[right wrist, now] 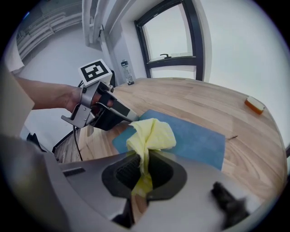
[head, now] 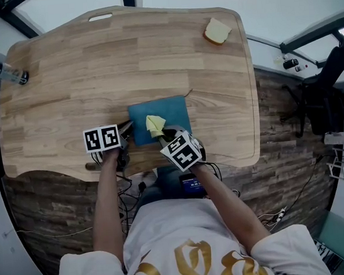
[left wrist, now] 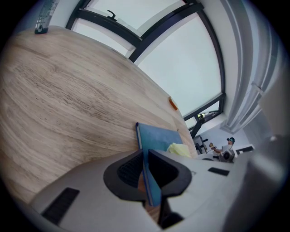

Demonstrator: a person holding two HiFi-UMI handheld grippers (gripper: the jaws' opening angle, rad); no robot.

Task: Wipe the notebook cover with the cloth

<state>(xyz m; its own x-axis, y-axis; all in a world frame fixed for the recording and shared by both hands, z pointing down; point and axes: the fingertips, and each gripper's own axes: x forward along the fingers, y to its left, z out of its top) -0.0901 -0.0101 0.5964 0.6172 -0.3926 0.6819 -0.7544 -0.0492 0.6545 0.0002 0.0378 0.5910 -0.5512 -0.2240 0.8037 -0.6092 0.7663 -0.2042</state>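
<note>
Left gripper (head: 127,130): jaws pinched on the near edge of the blue notebook (head: 171,111). Right gripper (head: 162,137): jaws clamped on the yellow cloth (head: 154,124), which bunches just ahead on the notebook cover. Wooden table (head: 125,55) beneath.

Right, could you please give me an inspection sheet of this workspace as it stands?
Surface: wooden table, pale grain.
Job's things: blue notebook lies flat near the front edge; yellow cloth is bunched over it.
Clutter: bottle at the far left corner; tan block at the far right corner.
Grippers: left tongs shut on the notebook's edge; right tongs shut on the cloth.
Cables: dark cables hang below the table's near edge.
Surroundings: office chair at right; windows beyond.
</note>
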